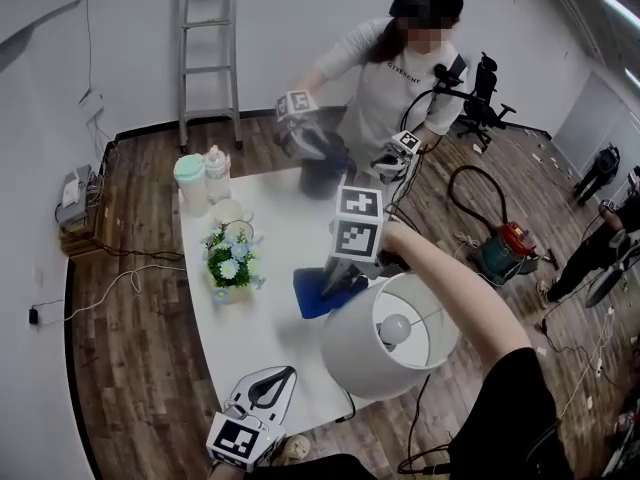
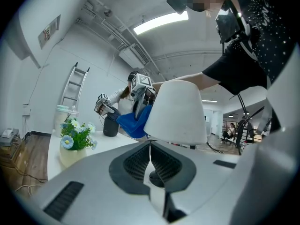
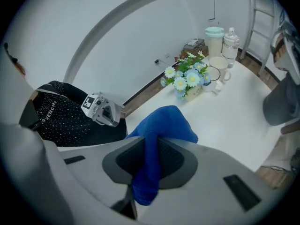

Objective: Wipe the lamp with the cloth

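Observation:
The lamp stands at the near edge of the white table [image 1: 290, 238], and its white shade [image 1: 385, 340] opens upward to show the bulb [image 1: 396, 328]. My right gripper [image 1: 336, 284] is shut on the blue cloth [image 1: 318, 294], which it holds against the far left side of the shade. In the right gripper view the cloth [image 3: 157, 135] bunches up between the jaws of the right gripper [image 3: 149, 150]. My left gripper [image 1: 285, 376] hovers low near the table's front edge, shut, with nothing in it. In the left gripper view, that left gripper [image 2: 150, 161] points at the shade [image 2: 180, 111] and the cloth [image 2: 135, 123].
A pot of blue and white flowers [image 1: 230, 263] sits on the table's left side, with a bowl [image 1: 228, 212] and two bottles [image 1: 203, 179] behind it. Across the table another person holds two grippers over a dark cylinder [image 1: 322, 173]. A red vacuum [image 1: 508, 248] and a ladder [image 1: 208, 48] stand on the floor.

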`<action>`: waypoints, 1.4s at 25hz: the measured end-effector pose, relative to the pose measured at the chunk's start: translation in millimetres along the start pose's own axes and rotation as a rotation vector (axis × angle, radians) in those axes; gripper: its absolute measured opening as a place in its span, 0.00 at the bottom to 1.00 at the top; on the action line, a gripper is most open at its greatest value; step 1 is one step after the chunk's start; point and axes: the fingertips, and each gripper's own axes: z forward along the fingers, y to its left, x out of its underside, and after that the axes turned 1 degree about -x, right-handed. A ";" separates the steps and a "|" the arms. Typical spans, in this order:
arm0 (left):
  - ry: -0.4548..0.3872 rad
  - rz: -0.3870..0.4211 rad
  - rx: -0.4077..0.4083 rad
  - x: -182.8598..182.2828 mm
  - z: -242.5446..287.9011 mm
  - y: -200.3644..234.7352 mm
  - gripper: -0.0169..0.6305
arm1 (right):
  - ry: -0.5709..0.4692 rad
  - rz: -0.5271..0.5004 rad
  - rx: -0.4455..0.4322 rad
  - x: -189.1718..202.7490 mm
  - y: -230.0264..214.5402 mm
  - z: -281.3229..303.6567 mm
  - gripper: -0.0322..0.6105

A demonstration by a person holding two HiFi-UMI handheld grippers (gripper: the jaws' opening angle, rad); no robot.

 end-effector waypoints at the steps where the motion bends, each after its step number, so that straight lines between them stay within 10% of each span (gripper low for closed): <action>1: -0.003 0.002 0.003 -0.5 0.9 -0.8 0.04 | 0.000 -0.002 0.017 -0.5 -1.1 -2.0 0.17; 9: -0.017 0.025 0.031 -3.9 13.5 -1.3 0.05 | -0.032 -0.033 0.147 -10.4 3.0 -28.5 0.17; 17: -0.034 0.028 0.081 -8.1 13.3 -13.0 0.04 | -0.185 -0.253 0.289 -53.7 97.7 -87.5 0.17; 35: -0.013 0.005 0.109 7.6 -30.8 -23.1 0.05 | 0.450 -0.426 0.489 -7.6 131.0 41.6 0.17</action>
